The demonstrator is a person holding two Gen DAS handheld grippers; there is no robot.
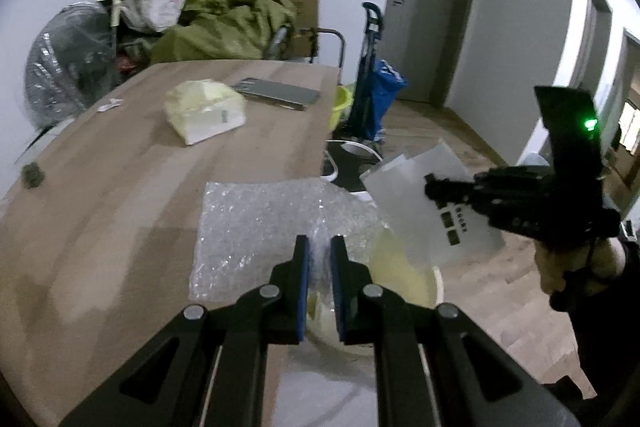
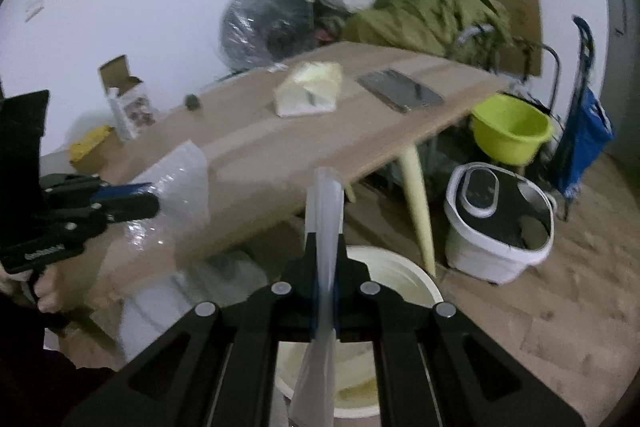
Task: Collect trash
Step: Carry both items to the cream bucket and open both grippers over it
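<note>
A person's left claw [image 1: 319, 247] grips a sheet of clear bubble wrap [image 1: 256, 223] at the near right edge of a wooden desk [image 1: 120, 195], its blue-padded fingers [image 1: 303, 267] pinched on the film. Most of the sheet lies over the desk edge, and its gripped end hangs above a cream bucket [image 2: 400, 279] standing on the floor just beside the desk.

The right claw [image 2: 325, 243] is clamped on a frosted plastic sleeve [image 2: 324, 211], held edge-on between its fingers. The sleeve's lower end hangs over the open mouth of the same bucket. In the left wrist view the sleeve [image 1: 416, 195] appears as a flat pale sheet with dark printed blocks, held off the right edge of the desk by a gloveless hand [image 1: 576, 267] working the right tool.

Farther along the desk rest a crumpled yellow-white bag [image 1: 204, 107] near the middle and a flat grey phone-like slab [image 1: 280, 93] toward the far right corner. A small dark lump [image 1: 33, 174] sits at the left edge. On the floor off the far right corner stand a lime-green basin [image 2: 512, 127] and a white bin with a black lid [image 2: 496, 223].
</note>
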